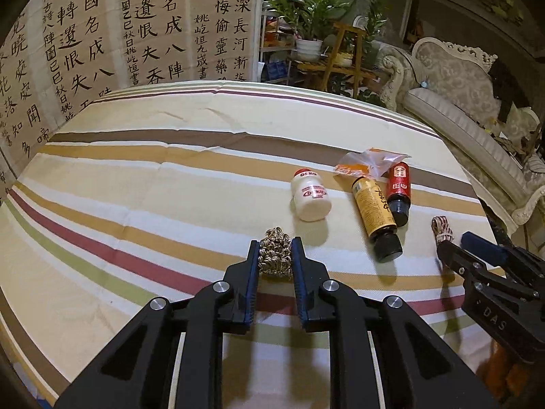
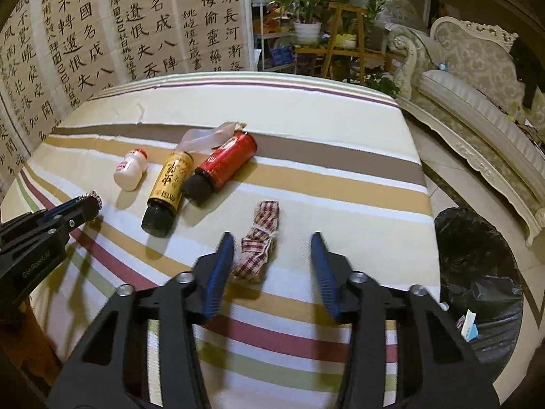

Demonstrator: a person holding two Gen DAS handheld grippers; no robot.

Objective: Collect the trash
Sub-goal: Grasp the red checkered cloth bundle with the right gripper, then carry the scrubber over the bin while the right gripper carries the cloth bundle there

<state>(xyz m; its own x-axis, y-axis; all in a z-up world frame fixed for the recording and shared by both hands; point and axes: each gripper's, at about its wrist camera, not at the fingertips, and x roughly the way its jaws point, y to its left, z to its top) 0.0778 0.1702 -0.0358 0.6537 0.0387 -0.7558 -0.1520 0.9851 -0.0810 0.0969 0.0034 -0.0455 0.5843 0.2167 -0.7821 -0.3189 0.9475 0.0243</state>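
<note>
Left gripper [image 1: 275, 248] clenched on gold rope bundle [image 1: 274, 255], lower centre. Right gripper [image 2: 272, 242] spread around checked cord bundle [image 2: 259, 243], seemingly not touching. Bin [image 2: 477, 272] at right edge.

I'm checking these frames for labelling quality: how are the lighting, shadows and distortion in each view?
Left wrist view: warm indoor light, strong fisheye bending of the table stripes, dark vignette corners, soft shadows beside the white bottle; left gripper sharp, shut on a rope wad. Right wrist view: same curvature, distinct shadows under the yellow bottle, slight blur on the right gripper fingers, bin dim.
</note>
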